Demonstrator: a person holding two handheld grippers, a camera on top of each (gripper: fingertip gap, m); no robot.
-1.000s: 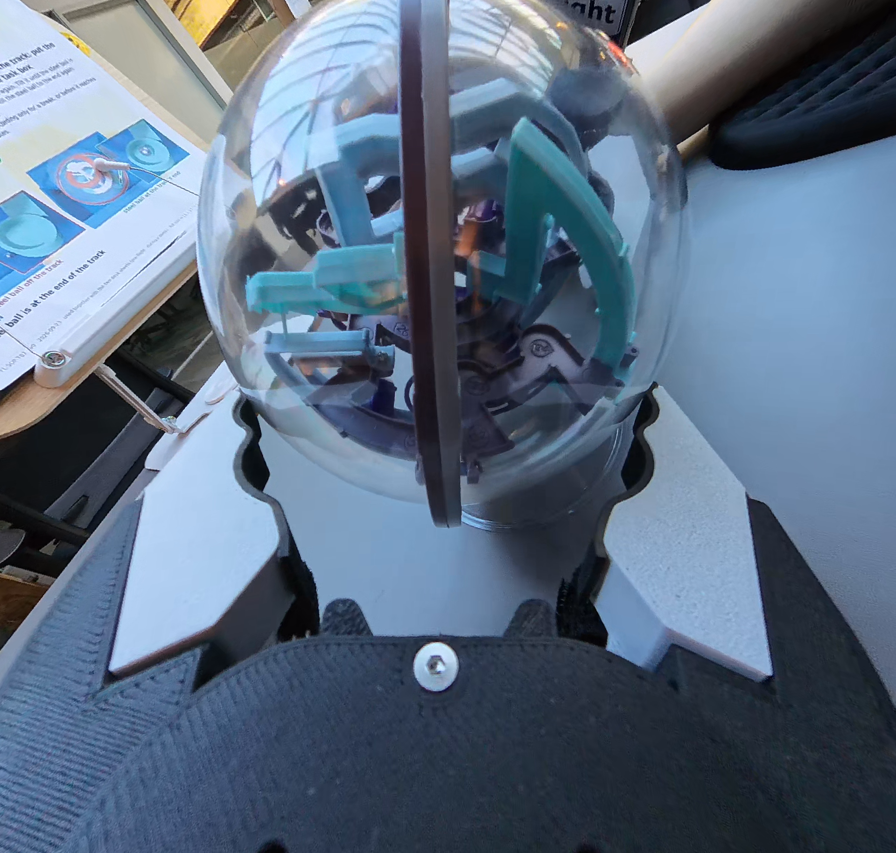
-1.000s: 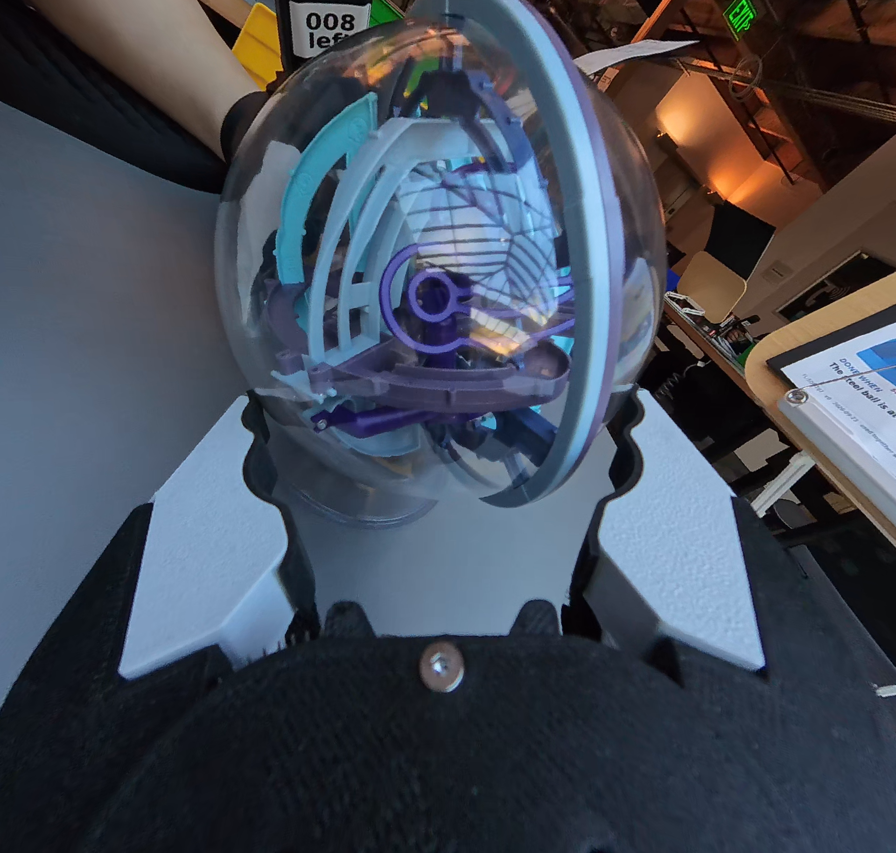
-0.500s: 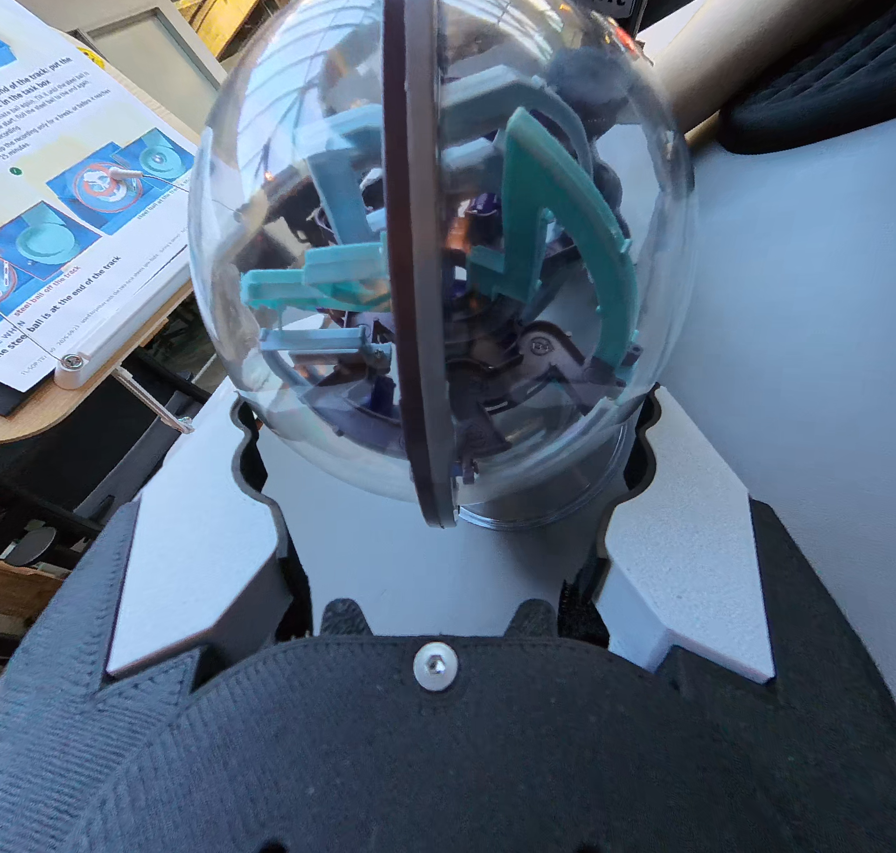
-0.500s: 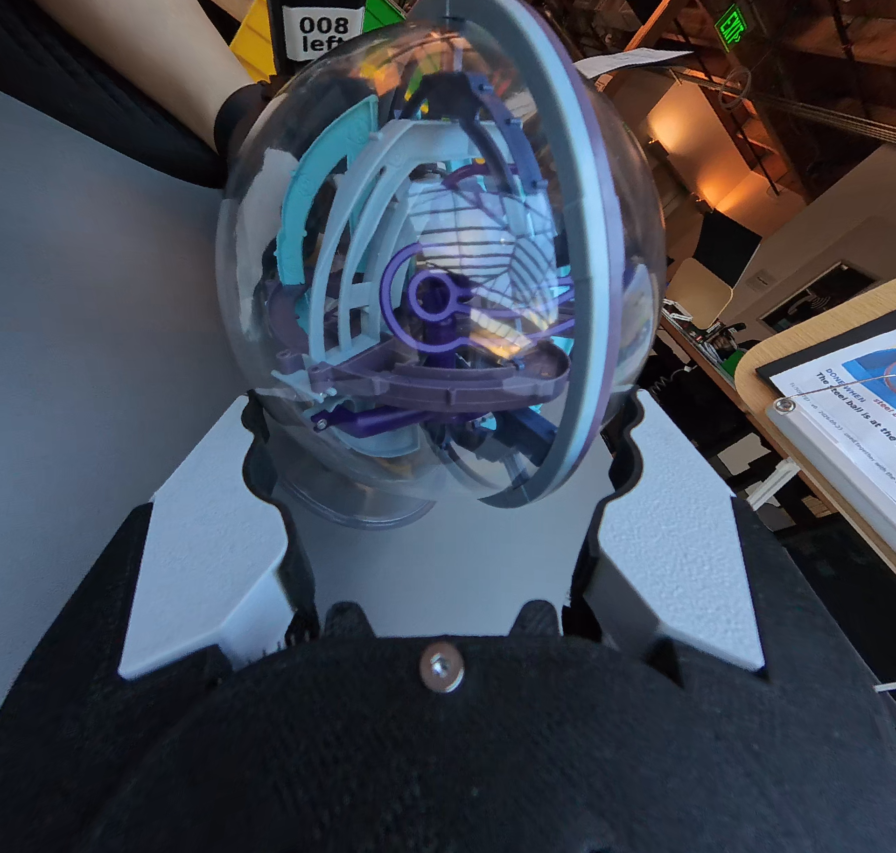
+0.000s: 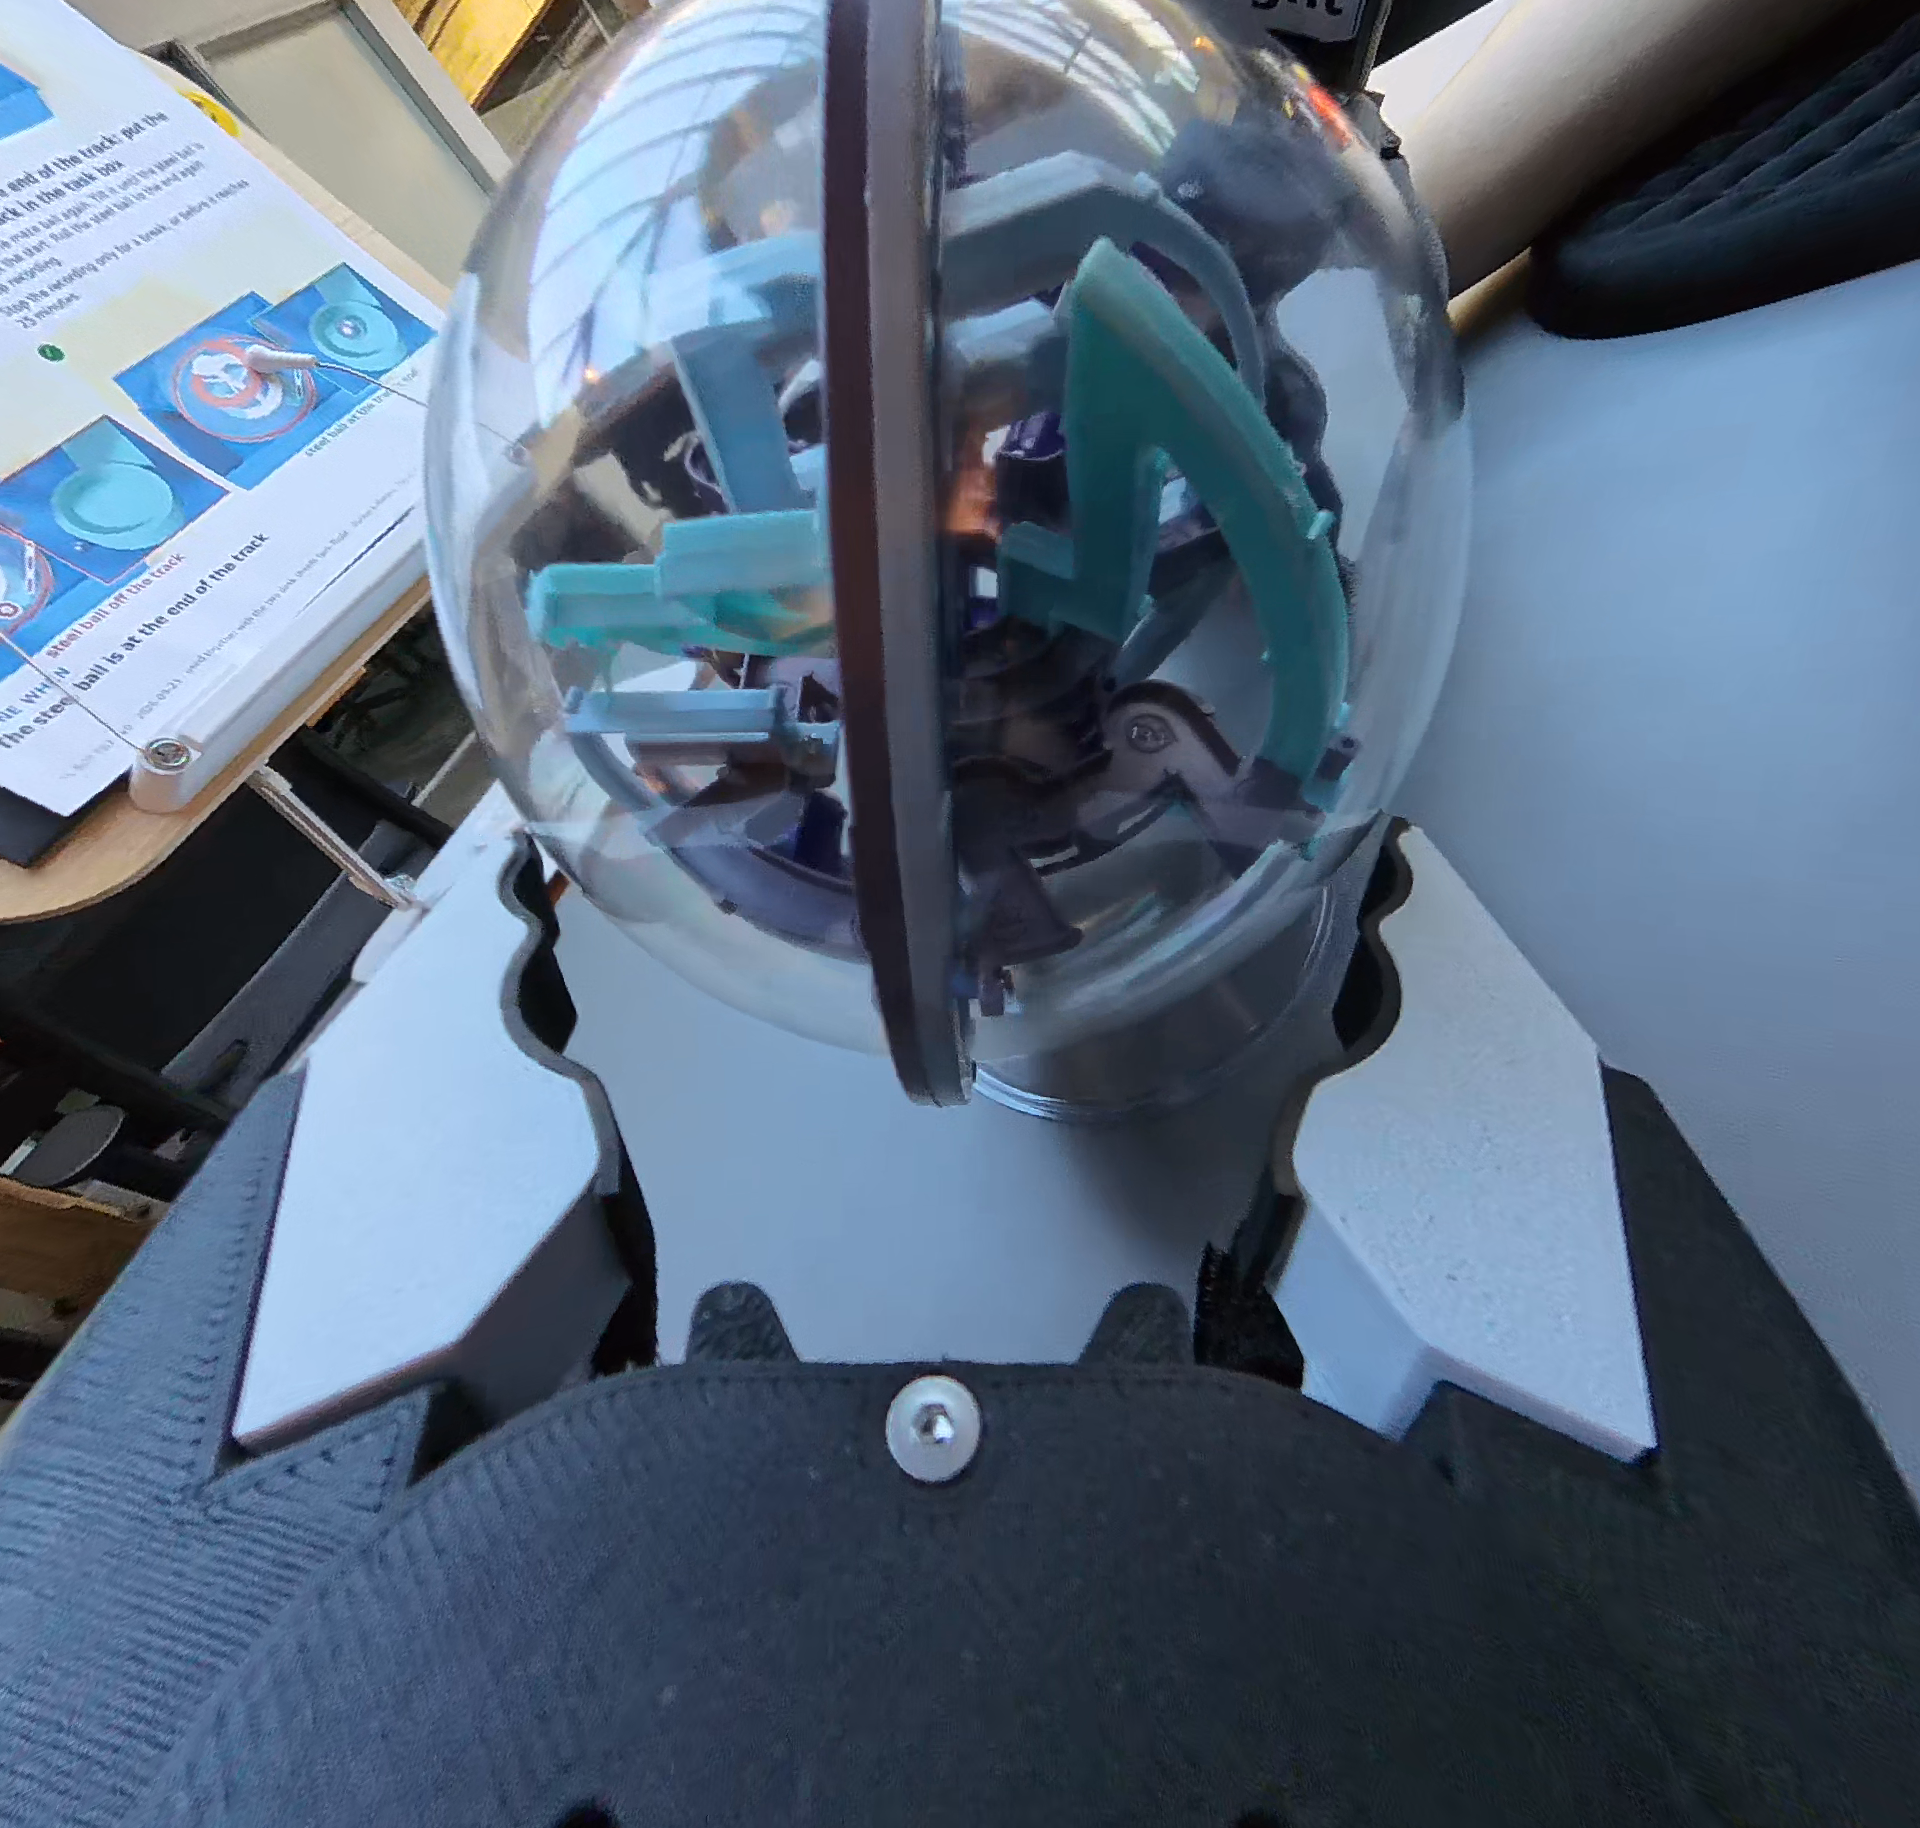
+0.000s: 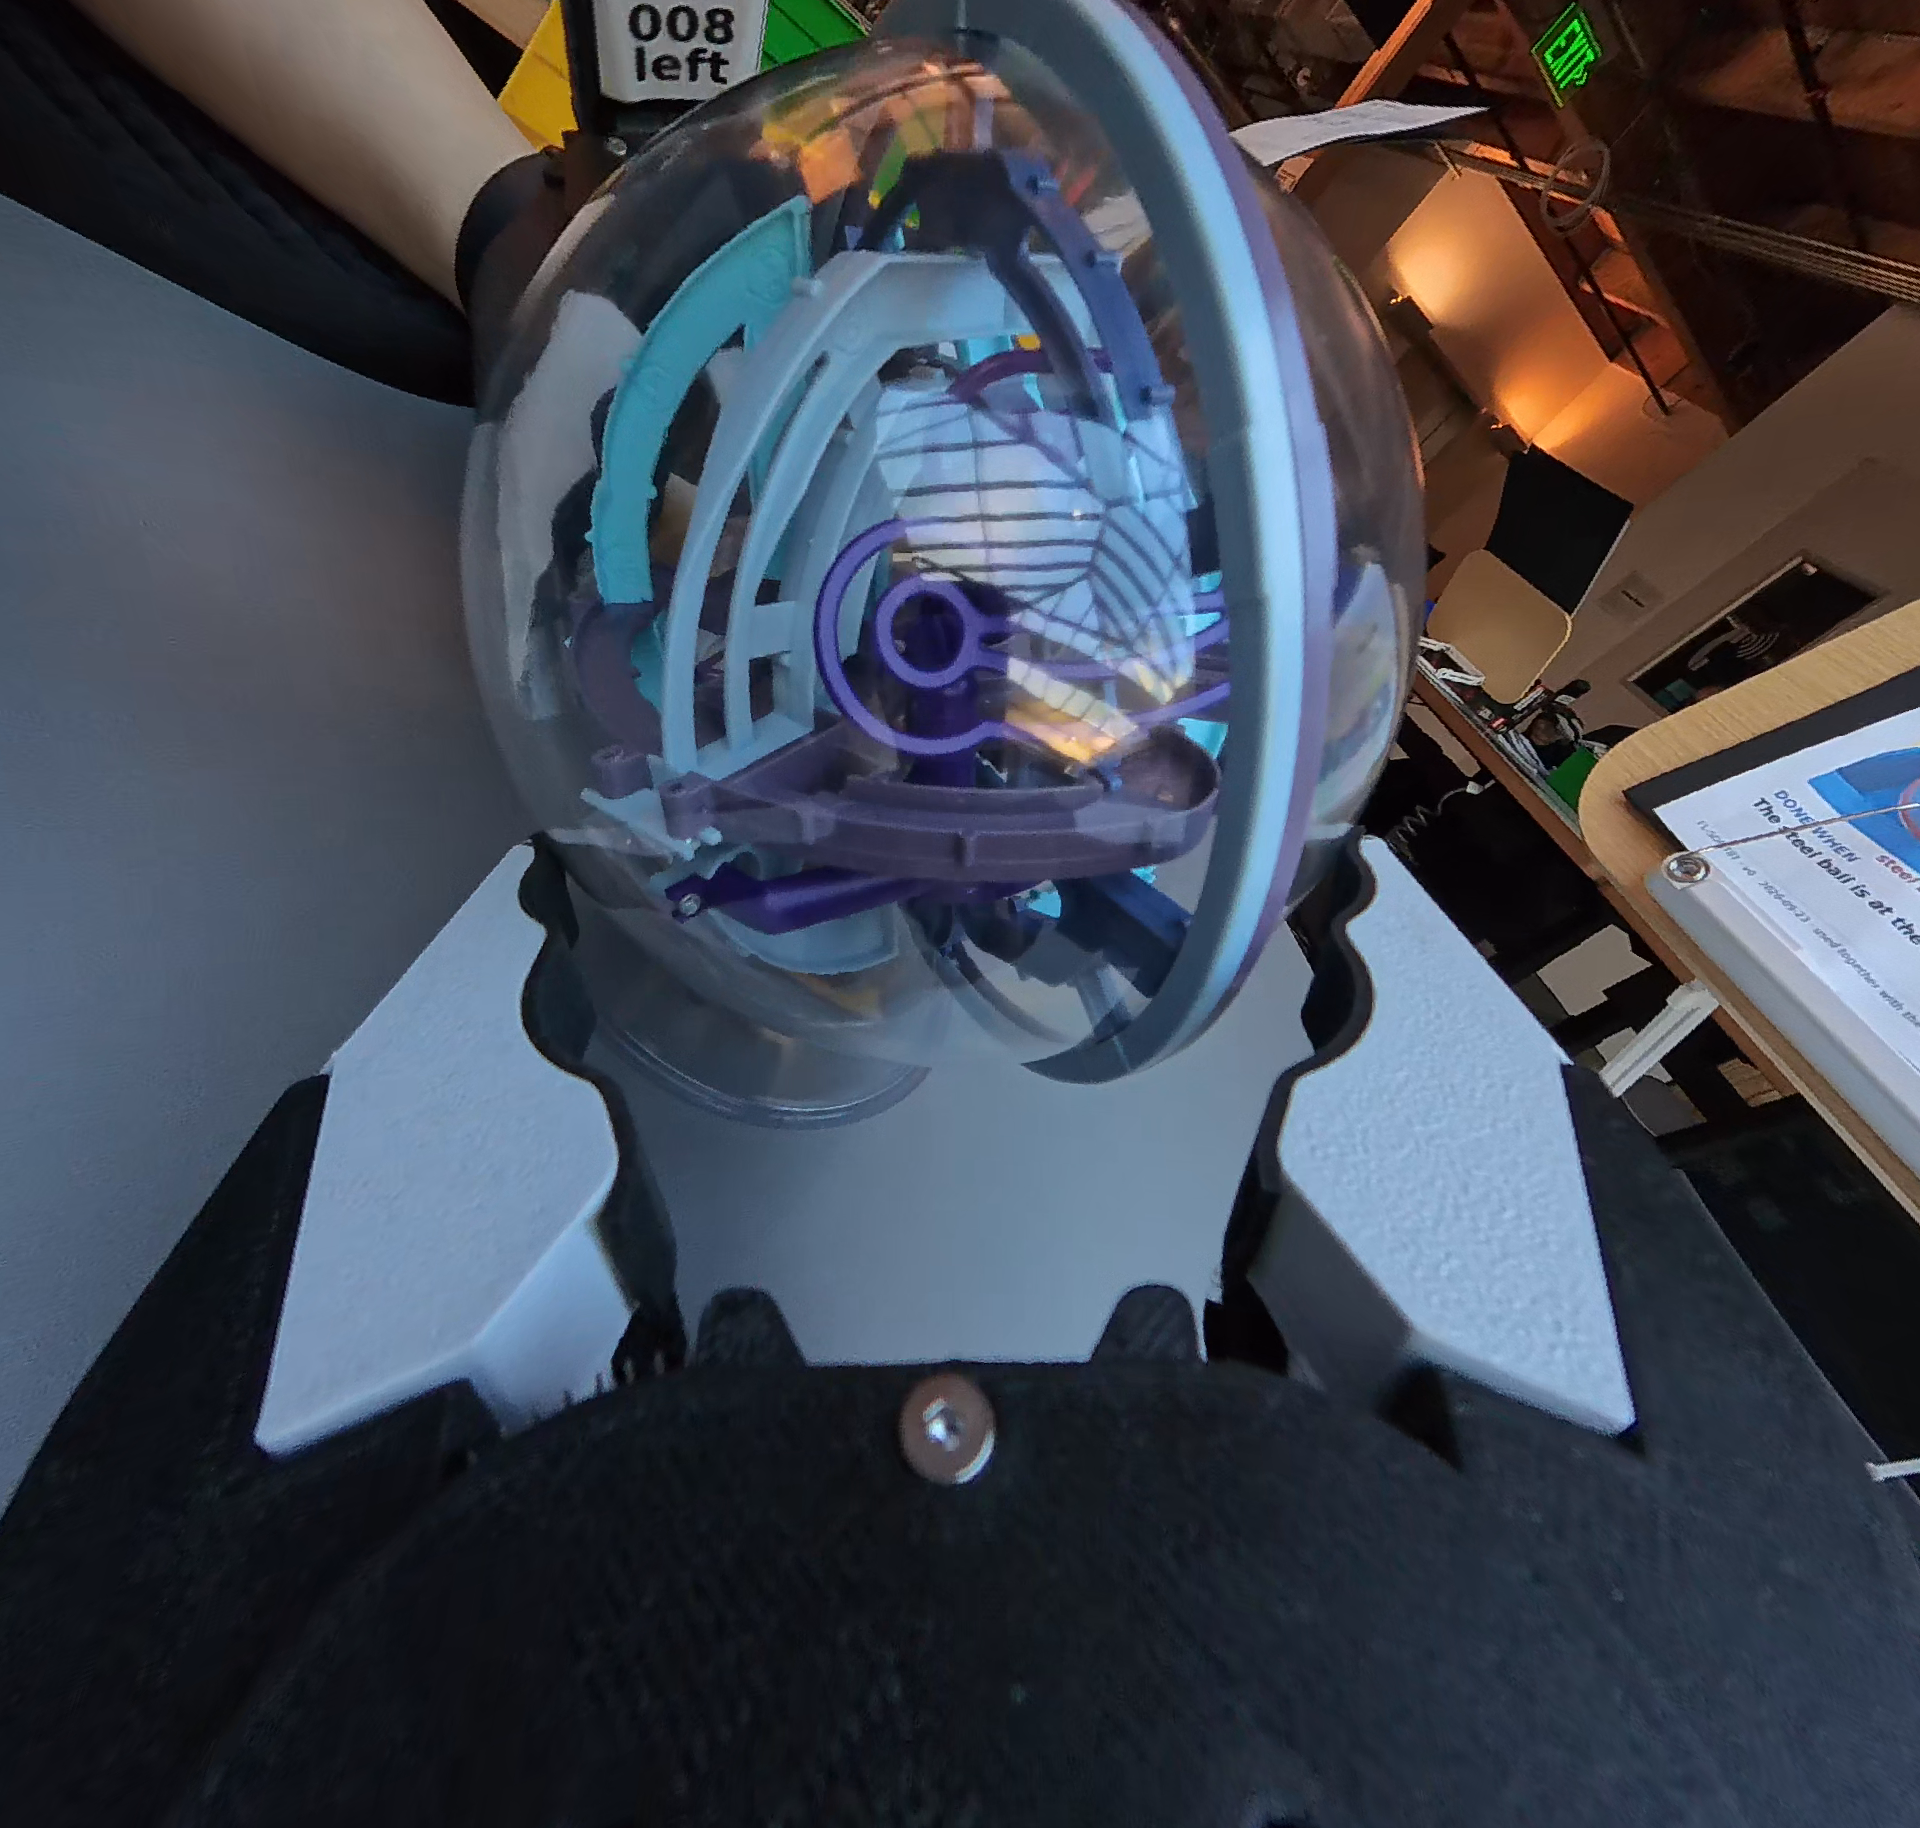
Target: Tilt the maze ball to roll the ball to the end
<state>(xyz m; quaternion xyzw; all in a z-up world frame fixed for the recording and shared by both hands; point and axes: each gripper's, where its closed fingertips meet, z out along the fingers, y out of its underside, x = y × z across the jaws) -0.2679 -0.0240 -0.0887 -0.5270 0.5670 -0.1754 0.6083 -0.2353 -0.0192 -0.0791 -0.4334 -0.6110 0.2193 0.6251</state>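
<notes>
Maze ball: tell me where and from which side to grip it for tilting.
Grip the maze ball low on its clear shell, one gripper from each opposite side, as the left gripper and right gripper do now. The round shell fits their notched fingers; probably avoid the protruding equator ring.

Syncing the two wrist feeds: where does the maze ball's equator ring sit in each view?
Left wrist view: the equator ring runs almost vertically, nearly edge-on, just left of the middle of the maze ball.
Right wrist view: the ring arcs down the right side of the ball, tilted.
Shared landmark: the instruction sheet, at far left in the left view and at the right edge in the right.
</notes>
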